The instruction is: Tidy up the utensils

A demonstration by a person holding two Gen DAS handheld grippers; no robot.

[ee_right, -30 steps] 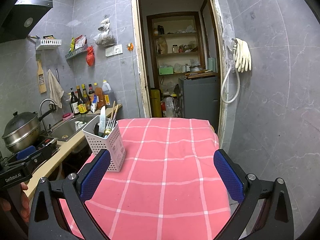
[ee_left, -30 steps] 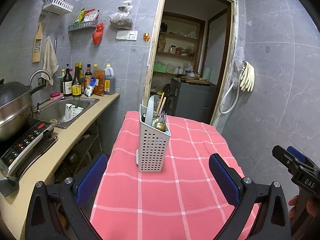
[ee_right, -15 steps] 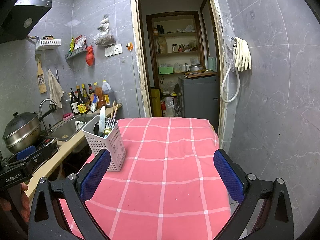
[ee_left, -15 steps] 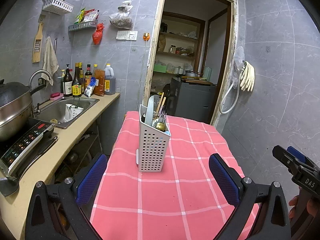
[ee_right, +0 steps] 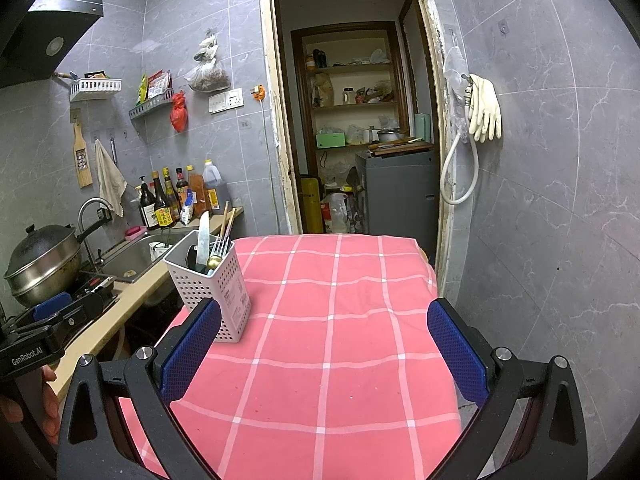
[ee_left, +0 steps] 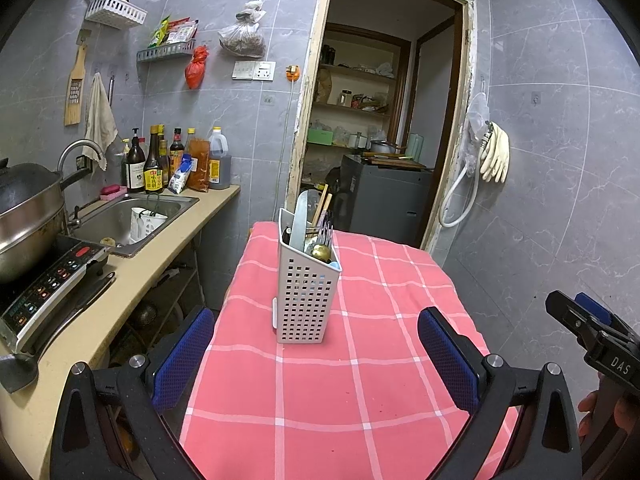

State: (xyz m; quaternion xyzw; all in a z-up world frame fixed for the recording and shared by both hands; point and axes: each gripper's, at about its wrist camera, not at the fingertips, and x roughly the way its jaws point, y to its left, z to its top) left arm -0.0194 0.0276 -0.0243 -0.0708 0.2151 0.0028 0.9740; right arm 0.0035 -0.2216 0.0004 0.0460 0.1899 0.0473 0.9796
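A white perforated utensil holder point(ee_left: 306, 292) stands upright on the pink checked tablecloth point(ee_left: 360, 380). It holds a knife point(ee_left: 298, 220), chopsticks, forks and a gold spoon. It also shows in the right wrist view point(ee_right: 212, 284) near the table's left edge. My left gripper point(ee_left: 316, 354) is open and empty, just in front of the holder. My right gripper point(ee_right: 324, 350) is open and empty over the middle of the cloth, to the right of the holder.
A counter point(ee_left: 132, 276) runs along the left with a sink point(ee_left: 128, 216), sauce bottles point(ee_left: 160, 160), an induction hob point(ee_left: 44, 288) and a steel pot point(ee_left: 24, 216). A doorway point(ee_left: 380, 140) opens behind the table. A grey tiled wall point(ee_left: 560, 200) stands on the right.
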